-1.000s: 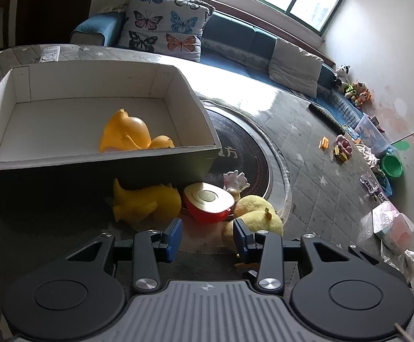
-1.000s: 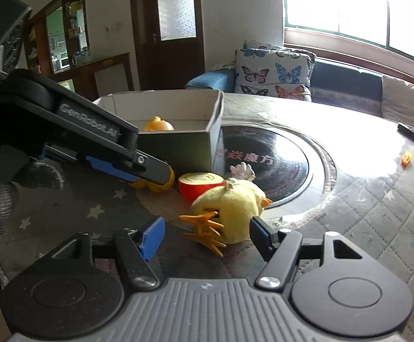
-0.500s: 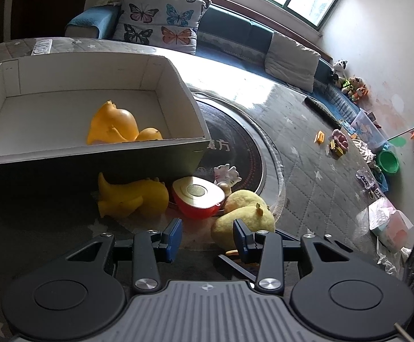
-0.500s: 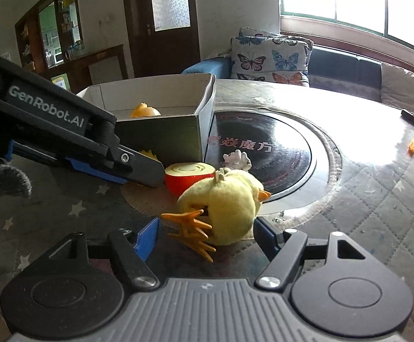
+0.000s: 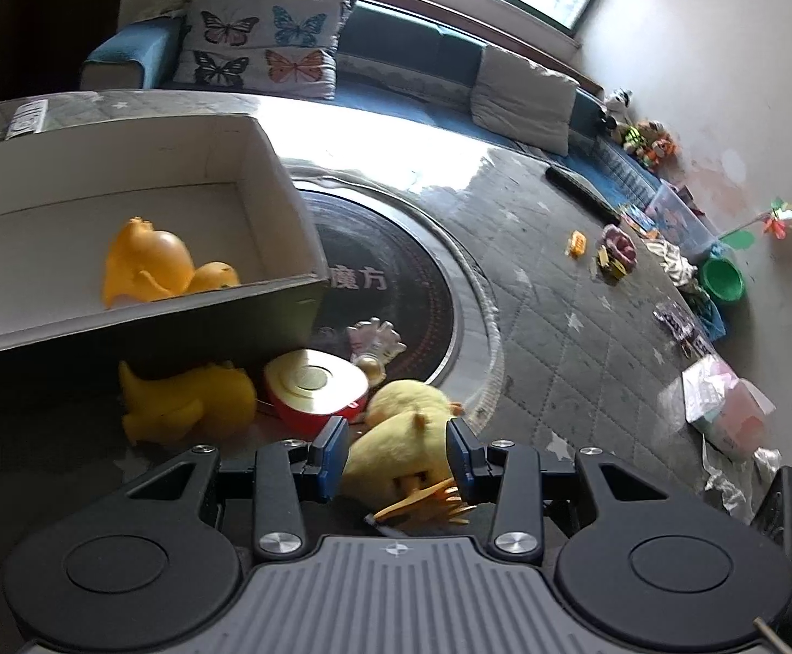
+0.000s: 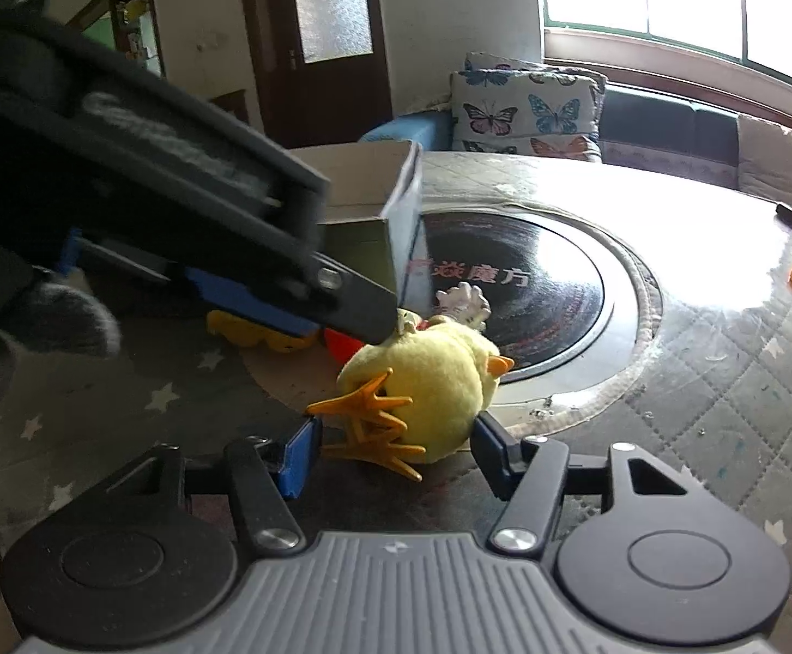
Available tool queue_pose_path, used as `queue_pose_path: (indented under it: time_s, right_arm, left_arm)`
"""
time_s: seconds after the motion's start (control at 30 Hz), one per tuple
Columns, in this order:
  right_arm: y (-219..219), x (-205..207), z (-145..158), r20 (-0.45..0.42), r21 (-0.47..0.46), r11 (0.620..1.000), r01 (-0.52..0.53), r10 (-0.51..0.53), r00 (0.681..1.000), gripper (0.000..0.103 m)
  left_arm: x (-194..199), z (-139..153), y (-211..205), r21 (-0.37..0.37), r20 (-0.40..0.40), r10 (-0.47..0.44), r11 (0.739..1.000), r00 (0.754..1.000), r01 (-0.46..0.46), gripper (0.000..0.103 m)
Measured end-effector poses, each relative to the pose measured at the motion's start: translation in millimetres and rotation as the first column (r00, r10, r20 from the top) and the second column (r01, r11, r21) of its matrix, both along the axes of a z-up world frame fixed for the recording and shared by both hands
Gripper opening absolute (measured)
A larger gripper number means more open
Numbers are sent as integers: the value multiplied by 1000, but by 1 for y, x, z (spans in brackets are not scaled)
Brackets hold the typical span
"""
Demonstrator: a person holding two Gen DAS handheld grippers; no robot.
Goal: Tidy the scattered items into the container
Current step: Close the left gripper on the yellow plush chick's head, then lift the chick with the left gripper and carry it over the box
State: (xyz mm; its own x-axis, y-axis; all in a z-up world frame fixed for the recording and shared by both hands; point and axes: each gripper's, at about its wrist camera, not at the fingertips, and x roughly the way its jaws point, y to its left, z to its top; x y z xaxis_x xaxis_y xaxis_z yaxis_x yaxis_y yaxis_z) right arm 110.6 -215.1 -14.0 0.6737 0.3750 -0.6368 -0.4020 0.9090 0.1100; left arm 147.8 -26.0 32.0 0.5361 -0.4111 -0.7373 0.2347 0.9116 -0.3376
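Note:
A yellow plush chick (image 5: 401, 441) (image 6: 428, 387) lies on the table in front of the cardboard box (image 5: 139, 321) (image 6: 390, 218). My left gripper (image 5: 398, 455) is open with the chick between its fingers. My right gripper (image 6: 390, 449) is open, its fingers either side of the chick's orange feet. The left gripper's body (image 6: 188, 218) reaches over the chick in the right wrist view. An orange duck (image 5: 150, 264) lies inside the box. A yellow rubber duck (image 5: 188, 403) and a red round toy (image 5: 316, 389) lie against the box's front wall.
A small white hand-shaped toy (image 5: 376, 340) sits on the black round inlay (image 5: 396, 294). Small toys (image 5: 616, 253) and a remote (image 5: 578, 191) lie at the table's far right. A sofa with butterfly cushions (image 5: 259, 49) stands behind the table.
My left gripper has moved right and forward, so the chick now sits between its fingers. The left gripper's body has come closer over the chick in the right wrist view.

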Motion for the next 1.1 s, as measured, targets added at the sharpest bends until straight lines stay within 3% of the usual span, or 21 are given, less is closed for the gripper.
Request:
queue_pose_path:
  time_s: [0.5, 0.83, 1.1]
  right_arm:
    - [19, -32, 2, 35, -60, 992, -112, 114, 993, 61]
    - [26, -32, 4, 45, -83, 989, -124, 128, 991, 60]
    - [40, -31, 17, 78, -95, 982, -161, 168, 983, 60]
  left_arm:
    - [-2, -19, -8, 53, -68, -48, 997, 996, 52, 42]
    - [2, -24, 11, -37, -88, -48, 998, 995, 45, 42]
    - [0, -8, 30, -70, -57, -21, 997, 998, 17, 40]
